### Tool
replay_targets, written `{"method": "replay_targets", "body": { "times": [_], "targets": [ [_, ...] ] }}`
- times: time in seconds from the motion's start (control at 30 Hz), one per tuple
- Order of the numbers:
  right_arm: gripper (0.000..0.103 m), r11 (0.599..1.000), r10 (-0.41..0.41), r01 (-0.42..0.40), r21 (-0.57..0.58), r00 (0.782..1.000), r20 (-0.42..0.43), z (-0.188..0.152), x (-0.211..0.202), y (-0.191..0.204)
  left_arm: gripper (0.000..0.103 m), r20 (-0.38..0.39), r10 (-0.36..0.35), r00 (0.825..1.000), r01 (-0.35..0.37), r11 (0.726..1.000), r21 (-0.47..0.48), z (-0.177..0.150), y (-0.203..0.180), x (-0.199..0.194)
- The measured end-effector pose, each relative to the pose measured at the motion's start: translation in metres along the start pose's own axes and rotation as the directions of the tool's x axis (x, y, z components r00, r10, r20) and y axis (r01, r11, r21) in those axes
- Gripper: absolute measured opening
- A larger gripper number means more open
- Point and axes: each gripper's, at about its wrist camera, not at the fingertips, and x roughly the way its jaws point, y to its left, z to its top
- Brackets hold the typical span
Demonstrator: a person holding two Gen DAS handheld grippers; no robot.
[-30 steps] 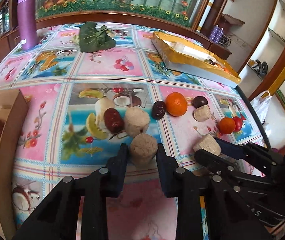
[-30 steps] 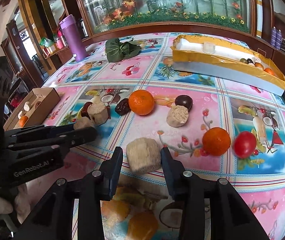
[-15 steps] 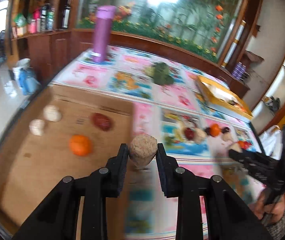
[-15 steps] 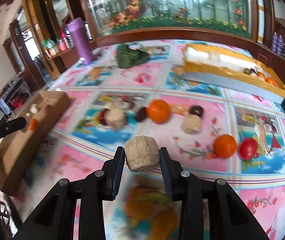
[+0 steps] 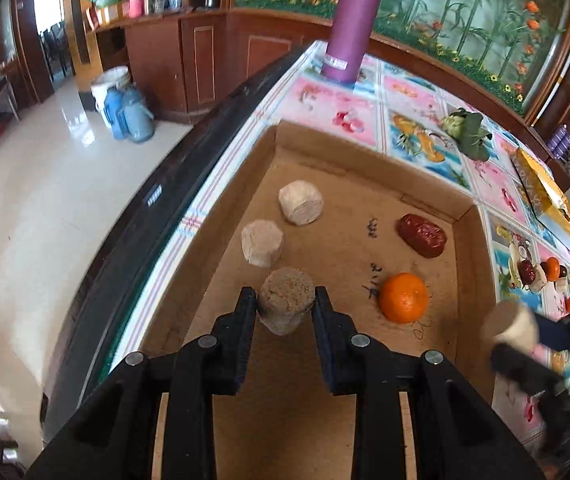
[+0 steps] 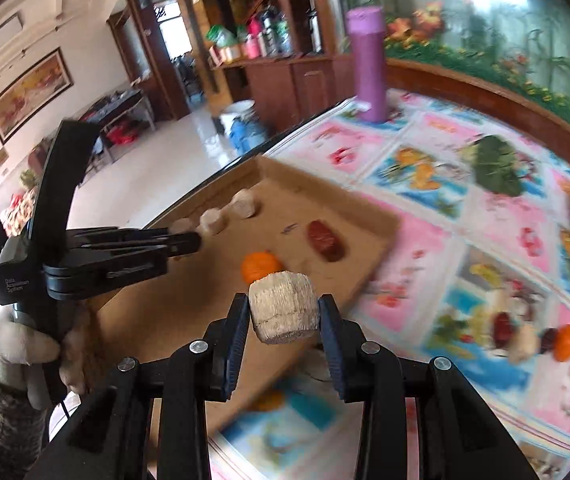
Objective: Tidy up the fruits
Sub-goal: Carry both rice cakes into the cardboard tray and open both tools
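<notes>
My left gripper [image 5: 285, 312] is shut on a tan cork-like chunk [image 5: 286, 305] and holds it over the cardboard tray [image 5: 325, 420], next to two pale chunks [image 5: 300, 202] [image 5: 262, 242]. The tray also holds a red date [image 5: 421, 235] and an orange [image 5: 403, 297]. My right gripper [image 6: 283, 322] is shut on a second tan chunk [image 6: 284, 307] just above the tray's near edge [image 6: 285, 364]. It shows blurred in the left wrist view [image 5: 511, 326]. The left gripper shows in the right wrist view [image 6: 183, 242].
A purple flask [image 5: 351, 20] stands at the table's far corner. A green leafy vegetable [image 5: 467, 132] and a yellow box [image 5: 545, 200] lie further right. Several loose fruits [image 6: 541, 340] lie on the patterned tablecloth. The table edge [image 5: 157, 216] runs along the tray's left side.
Both grippers lifted their chunks off the tablecloth and carried them left. The left one now hangs over the tray interior; the right one has reached the tray's near edge.
</notes>
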Motion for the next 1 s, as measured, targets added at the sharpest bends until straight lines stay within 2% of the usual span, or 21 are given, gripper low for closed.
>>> {"method": "replay_targets", "body": {
  "times": [0.23,0.37,0.4,0.43,0.5,0.57,0.63,0.8,0.9,1.0],
  "targets": [
    [0.039,1.000,-0.002,0.000,-0.024,0.997,-0.076,0.000,0.056,0.033,0.028,-0.019,-0.013,1.000,0.013,1.000,-0.021,-0.001,0.008,0.000],
    [0.040,0.999,-0.019,0.018,-0.027,0.998,-0.056,0.002,0.064,0.043,0.032,-0.037,-0.028,0.999,0.027,0.999,-0.036,-0.001,0.013,0.004],
    [0.045,1.000,-0.022,0.021,-0.023,0.999,-0.044,0.002,0.065,0.044,0.032,-0.033,-0.027,0.999,0.025,0.999,-0.043,0.000,0.014,0.003],
    [0.050,1.000,-0.023,0.022,-0.012,0.999,-0.026,0.003,0.063,0.044,0.032,-0.019,-0.021,1.000,0.020,0.998,-0.051,0.001,0.015,-0.001],
    [0.069,1.000,-0.013,0.012,0.017,1.000,0.021,0.004,0.055,0.043,0.032,0.026,-0.013,1.000,0.015,0.998,-0.066,0.001,0.017,-0.012],
    [0.071,0.999,-0.008,0.006,0.032,0.998,0.065,0.004,0.043,0.042,0.036,0.073,-0.005,0.997,0.011,0.996,-0.088,-0.001,0.019,-0.027],
    [0.071,0.999,-0.018,0.014,0.040,0.995,0.102,0.003,0.028,0.041,0.046,0.129,-0.002,0.992,0.020,0.991,-0.135,-0.007,0.025,-0.048],
    [0.080,0.995,-0.026,0.004,0.102,0.977,0.209,-0.006,-0.016,0.028,0.055,0.236,-0.004,0.972,0.063,0.968,-0.245,-0.027,0.030,-0.091],
    [0.082,0.993,-0.027,-0.002,0.117,0.970,0.243,-0.014,-0.036,0.023,0.056,0.260,-0.025,0.965,0.091,0.965,-0.245,-0.034,0.015,-0.103],
    [0.083,0.993,-0.066,0.037,0.114,0.962,0.266,-0.024,-0.054,0.021,0.056,0.276,-0.058,0.959,0.117,0.972,-0.203,-0.040,-0.010,-0.111]
  ]
}}
